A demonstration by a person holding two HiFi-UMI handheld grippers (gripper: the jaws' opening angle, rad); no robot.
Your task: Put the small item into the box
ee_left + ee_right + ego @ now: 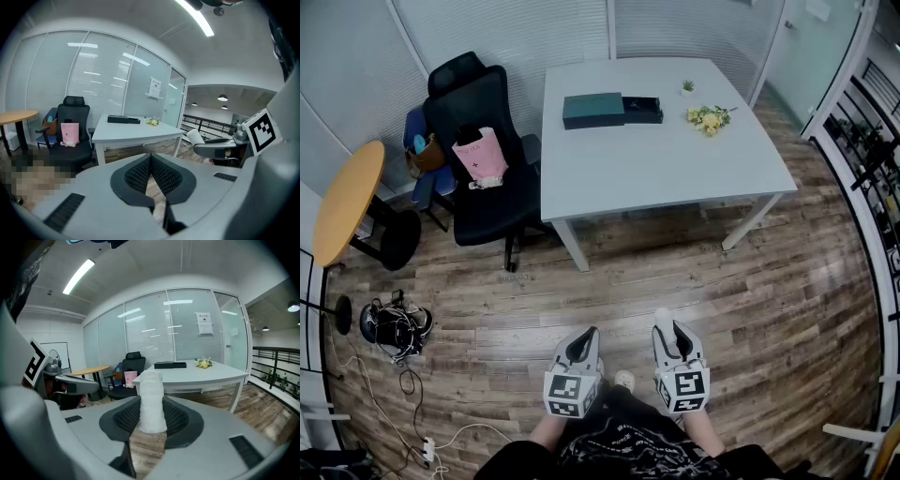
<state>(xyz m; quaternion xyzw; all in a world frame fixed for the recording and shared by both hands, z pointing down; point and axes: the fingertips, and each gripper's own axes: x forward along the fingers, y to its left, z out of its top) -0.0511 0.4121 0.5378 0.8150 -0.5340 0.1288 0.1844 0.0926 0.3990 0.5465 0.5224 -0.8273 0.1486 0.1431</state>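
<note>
Right claw (673,337) is closed partway on a small white roll of soft-looking cloth (151,399), gripping its lower half, upright and well short of the white table (675,159). Left claw (151,164) is closed, empty. The roll is probably light and squashy, so a gentle mid-body pinch suits it. On the table sits the dark green rectangular box (593,110).

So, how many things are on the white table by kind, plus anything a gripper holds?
Box: 1
Flower bunch: 1
Small plant: 1
White roll, in the right gripper: 1
Total: 4
</note>
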